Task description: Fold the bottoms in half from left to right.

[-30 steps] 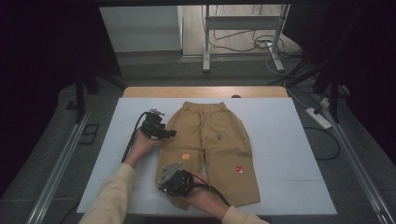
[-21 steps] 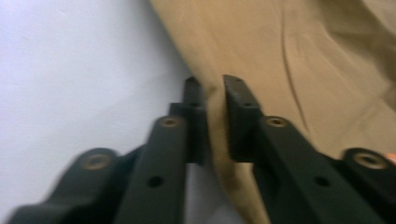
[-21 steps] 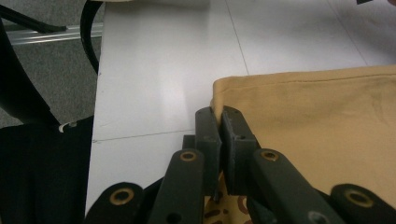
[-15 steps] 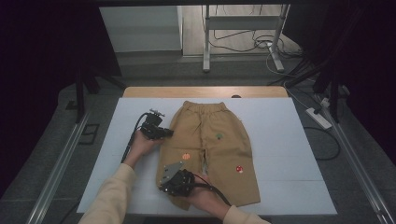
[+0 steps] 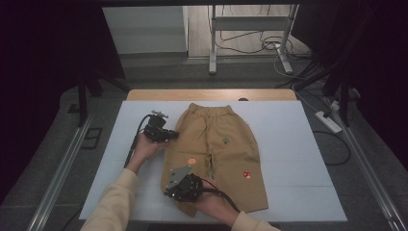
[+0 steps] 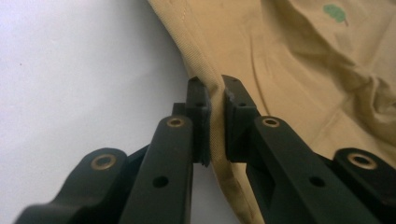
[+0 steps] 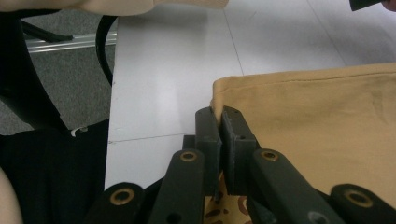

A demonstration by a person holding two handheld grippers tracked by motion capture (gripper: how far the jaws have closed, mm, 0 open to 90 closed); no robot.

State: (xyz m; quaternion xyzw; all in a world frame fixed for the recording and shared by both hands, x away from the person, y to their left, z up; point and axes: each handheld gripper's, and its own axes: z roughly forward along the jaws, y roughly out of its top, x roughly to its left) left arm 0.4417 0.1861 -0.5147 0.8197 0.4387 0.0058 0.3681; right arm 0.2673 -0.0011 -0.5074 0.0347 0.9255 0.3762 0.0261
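A pair of small tan cotton trousers with an elastic waistband (image 5: 216, 149) lies flat on the white counter (image 5: 298, 144), waist toward the far edge and legs toward the near edge. Little embroidered patches sit on the cloth: a green one (image 5: 225, 140) on the right leg, an orange one (image 5: 192, 161) on the left leg, and a red-and-white one (image 5: 246, 175) lower on the right leg.

The left gripper (image 5: 169, 135) rests at the trousers' left side seam, about level with the hip. Its black fingers (image 6: 198, 116) have just been closing and now pinch the seam edge of the fabric between them, the cloth bunched into a ridge in the narrow gap.

The right gripper (image 5: 169, 192) sits at the near left corner of the trousers, by the hem of the left leg. Its fingers (image 7: 208, 135) are clamped together on the corner of the hem, which is lifted slightly off the counter.

Both hands hold their grippers low, close to the counter surface.
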